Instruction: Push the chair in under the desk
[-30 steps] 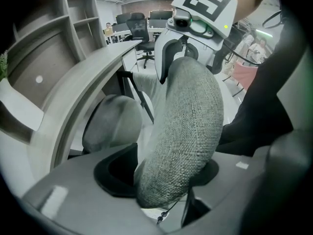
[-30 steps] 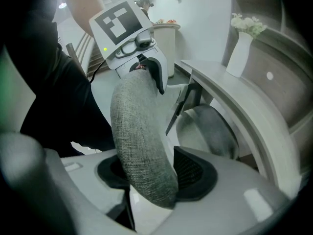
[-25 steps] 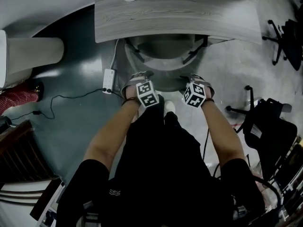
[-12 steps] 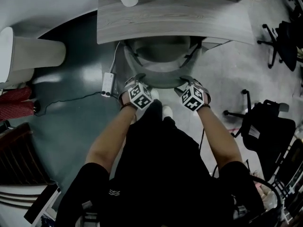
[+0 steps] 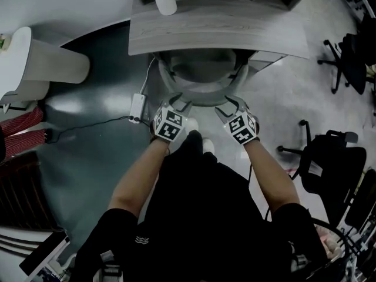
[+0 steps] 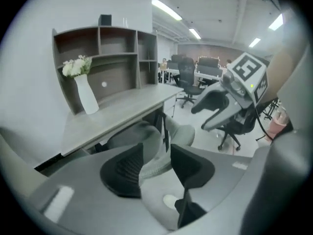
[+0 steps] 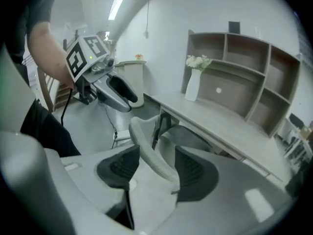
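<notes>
While the chair [image 5: 202,78] faces in under the bench [image 5: 217,28], left gripper [image 6: 156,155] and right gripper [image 7: 156,153] straddle its back rim, agape and unclamped, left's jaws just narrowed.

Matt grey wood-grain desk [image 5: 217,31], chair [image 5: 202,75] back perhaps woven cloth, glossy smooth floor [image 5: 100,151], smooth white vase [image 5: 165,2]

The chair [image 5: 202,72] sits under the bench [image 5: 235,31], its backrest rim between the fingers [image 6: 122,168] of the left gripper [image 5: 178,106] and of the right gripper [image 5: 228,106]. Beyond them, leftward, a vase [image 5: 164,2] stands on the bench before a shelf unit [image 6: 105,53]. A power strip [image 5: 137,107] lies left of the left fingers.
</notes>
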`<state>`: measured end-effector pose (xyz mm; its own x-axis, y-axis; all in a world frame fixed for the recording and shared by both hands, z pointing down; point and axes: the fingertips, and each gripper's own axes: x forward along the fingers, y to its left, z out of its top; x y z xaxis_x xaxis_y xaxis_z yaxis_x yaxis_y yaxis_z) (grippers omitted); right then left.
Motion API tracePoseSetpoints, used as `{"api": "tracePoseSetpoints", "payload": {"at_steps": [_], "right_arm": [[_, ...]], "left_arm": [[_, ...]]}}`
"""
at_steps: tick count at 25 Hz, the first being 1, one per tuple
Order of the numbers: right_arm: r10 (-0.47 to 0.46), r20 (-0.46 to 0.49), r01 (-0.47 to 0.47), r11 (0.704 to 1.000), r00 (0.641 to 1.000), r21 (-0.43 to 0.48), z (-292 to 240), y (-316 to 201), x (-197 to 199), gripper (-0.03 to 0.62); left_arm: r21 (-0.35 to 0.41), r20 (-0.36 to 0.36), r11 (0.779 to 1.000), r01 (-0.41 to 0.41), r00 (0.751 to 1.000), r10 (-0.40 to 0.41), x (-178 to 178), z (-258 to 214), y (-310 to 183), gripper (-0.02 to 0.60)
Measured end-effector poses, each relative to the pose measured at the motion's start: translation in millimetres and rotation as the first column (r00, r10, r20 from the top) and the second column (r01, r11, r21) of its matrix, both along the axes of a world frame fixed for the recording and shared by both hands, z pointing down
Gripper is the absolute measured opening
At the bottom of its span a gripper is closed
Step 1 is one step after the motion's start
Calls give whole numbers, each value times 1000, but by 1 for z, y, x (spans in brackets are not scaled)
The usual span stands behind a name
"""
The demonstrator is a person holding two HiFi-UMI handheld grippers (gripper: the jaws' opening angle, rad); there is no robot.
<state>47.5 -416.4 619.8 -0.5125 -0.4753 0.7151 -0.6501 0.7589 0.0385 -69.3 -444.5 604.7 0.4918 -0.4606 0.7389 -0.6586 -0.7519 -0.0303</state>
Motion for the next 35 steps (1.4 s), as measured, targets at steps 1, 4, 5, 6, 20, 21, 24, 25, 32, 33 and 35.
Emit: {"api": "tracePoseSetpoints", "payload": {"at_steps": [1,4,5,6,20,21,24,25,32,33,35], "right_arm": [[34,63,-34,999,997,-7,-8,1,-2,229],[154,234,-150,988,960,-33,-35,0,6,211],[176,257,-176,984,950,-21,-44,-1,11,206],[187,273,-194,981,944,-2,-53,0,15,200],[293,490,-417,894,821,164,-164,35,74,21],[289,494,-420,890,820,177,-169,38,77,3],[278,487,-417,886,828,203,-175,45,82,3],[279,485,-419,884,829,207,-176,47,83,2],[299,488,-442,873,820,207,-177,49,96,3],[300,490,-444,872,818,208,-177,49,97,2],[300,492,-445,871,817,209,-177,50,99,2]], "left_arm": [[26,-39,1000,9,999,-8,3,-15,-1,182],[108,-156,994,30,988,-13,11,-56,-2,133],[139,-182,990,38,983,-12,12,-68,-1,112],[169,-202,985,47,979,-12,12,-80,0,96],[408,-358,882,234,930,-81,-13,-201,45,6],[411,-359,880,239,929,-85,-14,-203,48,6],[407,-349,880,244,932,-97,-10,-197,55,6],[406,-346,880,245,933,-101,-9,-195,56,6],[433,-353,864,258,930,-101,-4,-205,58,6],[432,-354,863,263,929,-106,-5,-204,58,6],[430,-355,860,275,927,-119,-4,-203,59,6]]}}
